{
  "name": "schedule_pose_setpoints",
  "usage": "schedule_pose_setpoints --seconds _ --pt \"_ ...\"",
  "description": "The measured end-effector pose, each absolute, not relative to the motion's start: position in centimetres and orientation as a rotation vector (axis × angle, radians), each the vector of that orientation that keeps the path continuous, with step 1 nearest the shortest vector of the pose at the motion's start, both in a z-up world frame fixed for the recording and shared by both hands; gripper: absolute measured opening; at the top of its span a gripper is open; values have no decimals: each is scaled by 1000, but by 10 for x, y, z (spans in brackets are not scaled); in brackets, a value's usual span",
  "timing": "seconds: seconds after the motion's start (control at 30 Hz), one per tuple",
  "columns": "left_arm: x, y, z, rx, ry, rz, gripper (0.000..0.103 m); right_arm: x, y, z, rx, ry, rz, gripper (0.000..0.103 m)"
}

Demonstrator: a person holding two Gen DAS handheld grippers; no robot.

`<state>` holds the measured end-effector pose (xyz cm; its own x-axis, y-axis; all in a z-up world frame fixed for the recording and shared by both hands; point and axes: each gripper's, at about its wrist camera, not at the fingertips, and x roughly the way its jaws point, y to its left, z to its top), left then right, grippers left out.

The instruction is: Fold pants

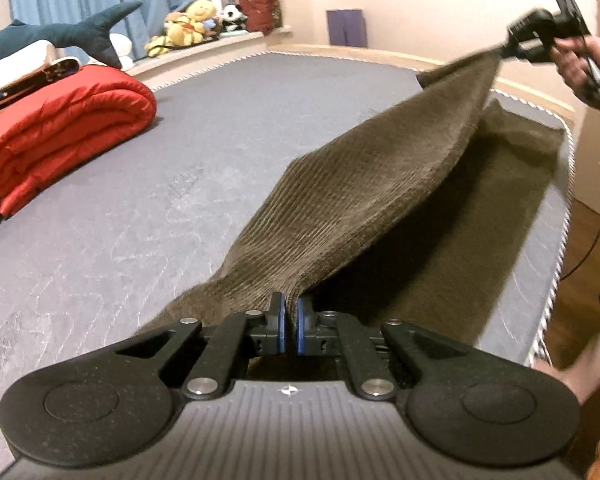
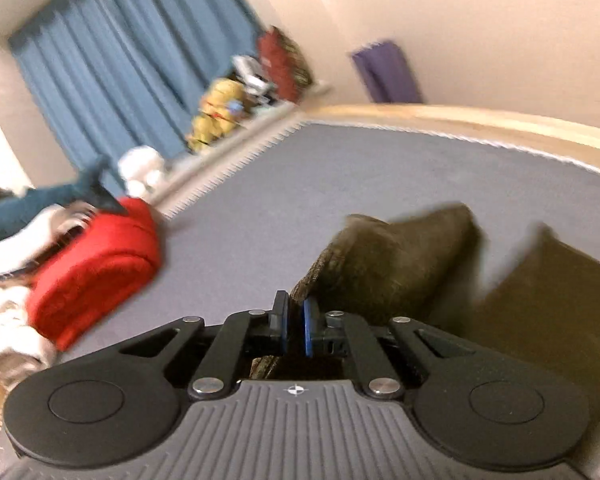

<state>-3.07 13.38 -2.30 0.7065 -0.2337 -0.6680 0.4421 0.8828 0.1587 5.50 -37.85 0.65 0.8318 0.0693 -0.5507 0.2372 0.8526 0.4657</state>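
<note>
Left claw (image 1: 291,320): matte black body, two round speckled discs at the sides, a ribbed grey centre plate marked with a small white cross-in-circle. Silver screw heads are seen on the black linkage bars. Fingers (image 1: 277,322) are black with blue pads. Right claw (image 2: 296,326) is built the same, blue pads included. From the left wrist view, the right claw is seen as a black block with a thin black cable trailing. A dark sleeve, possibly black, is glimpsed at the frame edge.
</note>
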Motion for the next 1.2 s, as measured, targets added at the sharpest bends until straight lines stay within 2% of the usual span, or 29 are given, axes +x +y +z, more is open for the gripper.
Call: schedule_pose_setpoints --seconds 0.17,0.2,0.27,0.37,0.43,0.5,0.7,0.83,0.93,1.0,1.07,1.1,1.13,1.2 --pt "-52 133 -42 423 797 -475 5 10 -400 -62 624 812 -157 8" --pt "-55 131 -47 444 829 -493 7 8 -410 -75 674 855 -168 11" --pt "-59 128 -49 477 849 -506 10 7 -435 -84 755 856 -253 12" --pt "-56 135 -33 389 806 -507 25 15 -471 -69 770 715 -314 14" --pt "-51 144 -16 280 758 -498 40 29 -489 -62 740 659 -335 31" --pt "-43 151 -6 210 725 -455 46 52 -498 -63 688 670 -281 34" --pt "-14 159 -5 108 734 -272 46 109 -466 -88 375 753 -97 36" --pt "7 175 -7 39 787 -158 46 139 -416 -97 209 791 -9 48" --pt "18 190 -8 0 810 -96 46 152 -389 -104 96 818 8 49" --pt "21 198 -4 -19 806 -67 46 157 -380 -109 30 836 -26 48" --pt "23 198 2 -39 790 -59 46 159 -380 -112 -6 841 -81 41" --pt "23 198 6 -44 778 -57 46 159 -384 -111 0 836 -110 23" --pt "25 196 10 -47 771 -57 46 156 -392 -108 35 820 -132 10" --pt "25 193 16 -55 758 -54 46 140 -408 -93 121 740 -197 8"
